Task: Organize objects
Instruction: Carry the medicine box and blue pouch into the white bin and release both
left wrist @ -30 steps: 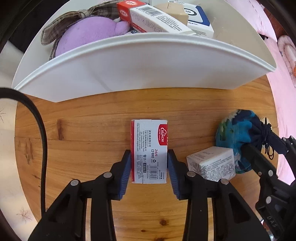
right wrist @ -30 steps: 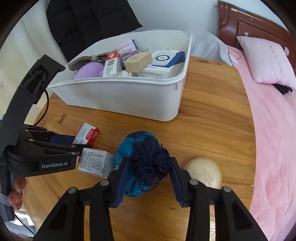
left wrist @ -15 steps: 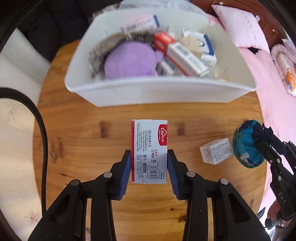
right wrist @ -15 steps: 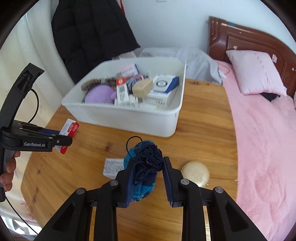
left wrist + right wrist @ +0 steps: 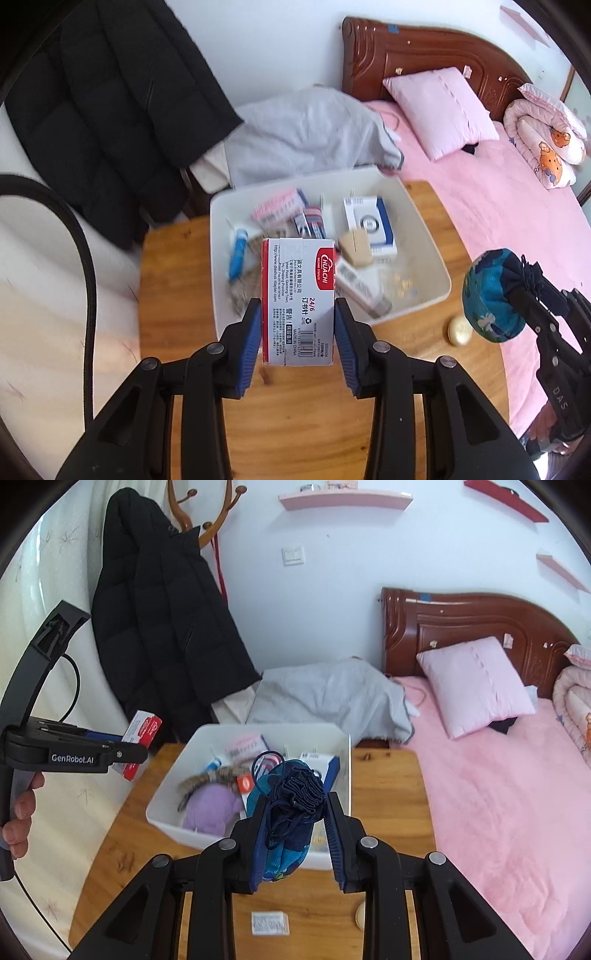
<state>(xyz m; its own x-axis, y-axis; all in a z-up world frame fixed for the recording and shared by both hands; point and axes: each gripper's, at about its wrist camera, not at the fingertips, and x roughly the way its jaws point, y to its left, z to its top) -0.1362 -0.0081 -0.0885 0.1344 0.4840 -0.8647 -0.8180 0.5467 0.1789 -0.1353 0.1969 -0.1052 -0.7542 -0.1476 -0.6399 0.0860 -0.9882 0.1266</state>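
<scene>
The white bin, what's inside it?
Inside the white bin you can see a purple plush, a blue tube, a tan block and a blue-and-white box. The held staple box and pouch cover the rest.

Home bedroom, pink-sheeted bed (image 5: 498, 775) with carved wooden headboard (image 5: 461, 620), pillow (image 5: 472, 686), probably a coat rack (image 5: 199, 513) holding black coat (image 5: 166, 627)

A red-and-white staple box (image 5: 298, 295), a blue patterned pouch (image 5: 286, 812) and a white bin (image 5: 424, 229) are seen on a honey-brown tabletop (image 5: 166, 266).
</scene>
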